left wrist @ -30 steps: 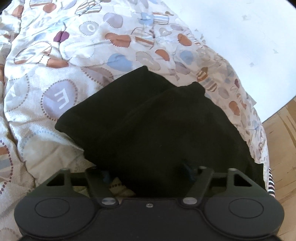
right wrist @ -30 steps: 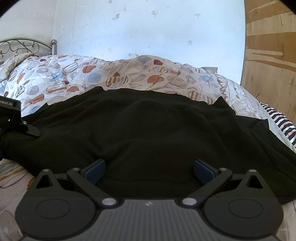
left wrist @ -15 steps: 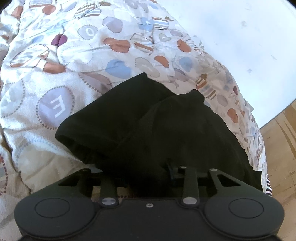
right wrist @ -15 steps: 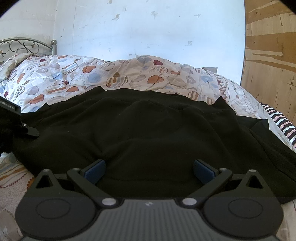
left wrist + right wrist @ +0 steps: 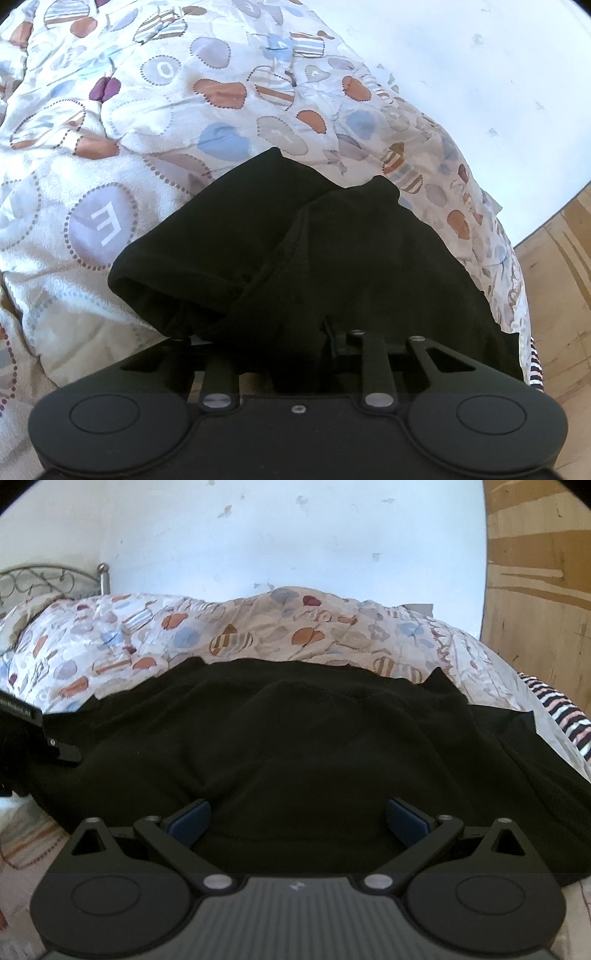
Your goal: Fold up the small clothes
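Note:
A black garment [image 5: 332, 258] lies on a patterned bedspread [image 5: 110, 129]; it also fills the middle of the right wrist view [image 5: 314, 746]. My left gripper [image 5: 291, 339] is shut on the near edge of the black garment, its fingertips buried in the cloth, and lifts a fold of it. My right gripper [image 5: 297, 819] is open, its blue fingertips [image 5: 190, 818] spread wide at the garment's near hem, which lies between them. The left gripper's body shows at the left edge of the right wrist view [image 5: 33, 731].
A striped cloth [image 5: 565, 716] lies at the bed's right edge. A metal bed frame [image 5: 55, 579] and a white wall [image 5: 295, 535] stand behind. A wooden panel [image 5: 539, 572] stands at the right.
My left gripper has closed on the garment's edge and raised it, bunching the cloth into a fold. My right gripper has stayed open and still.

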The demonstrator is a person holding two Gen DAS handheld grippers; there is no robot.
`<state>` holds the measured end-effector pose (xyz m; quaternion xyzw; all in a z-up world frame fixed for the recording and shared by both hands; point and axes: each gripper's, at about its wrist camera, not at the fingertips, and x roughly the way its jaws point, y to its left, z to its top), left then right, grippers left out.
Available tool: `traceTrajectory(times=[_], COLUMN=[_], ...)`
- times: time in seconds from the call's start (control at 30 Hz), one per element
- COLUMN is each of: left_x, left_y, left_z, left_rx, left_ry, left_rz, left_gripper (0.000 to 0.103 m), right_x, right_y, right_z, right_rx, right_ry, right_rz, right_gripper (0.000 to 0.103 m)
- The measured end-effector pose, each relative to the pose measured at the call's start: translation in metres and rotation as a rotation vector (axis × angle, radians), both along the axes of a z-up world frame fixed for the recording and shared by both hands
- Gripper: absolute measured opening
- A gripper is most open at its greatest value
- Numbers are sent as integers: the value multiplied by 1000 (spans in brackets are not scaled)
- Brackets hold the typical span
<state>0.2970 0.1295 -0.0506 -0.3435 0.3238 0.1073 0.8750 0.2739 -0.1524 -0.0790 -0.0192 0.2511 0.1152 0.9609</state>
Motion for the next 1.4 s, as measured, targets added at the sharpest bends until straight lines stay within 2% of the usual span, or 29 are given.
traceTrajectory(times=[0.2,0.33,0.43,0.67,0.8,0.9,1.03,1.13,1.27,1.4], left_x=[1,3,9,40,53,58,57,50,41,35], left_y=[-4,-11,-23,-74,-127,-170,-228,-264,-289,-297], left_z=[7,15,27,71,96,104,101,88,63,48], left_rx=[30,61,120,309,425,458,448,431,416,433], left_ry=[-6,-25,-42,-132,-209,-248,-276,-256,-212,-190], left_rz=[-17,-29,-69,-231,-372,-498,-711,-829,-896,-910], left_gripper=[17,14,14,11,10,10,10,9,9,11], right_x=[-12,-25,-39,-73,-88,-99,-115,-127,-140,-149], right_y=[-17,-31,-44,-89,-120,-144,-181,-210,-238,-250], right_z=[11,15,18,26,32,35,37,36,25,12], right_rx=[30,31,39,53,81,90,104,114,112,98], right_ry=[5,-9,-30,-58,-72,-90,-110,-110,-88,-57], right_rz=[-18,-62,-91,-194,-264,-325,-424,-509,-598,-635], right_gripper=[103,103,103,103,103,103,103,103,103,103])
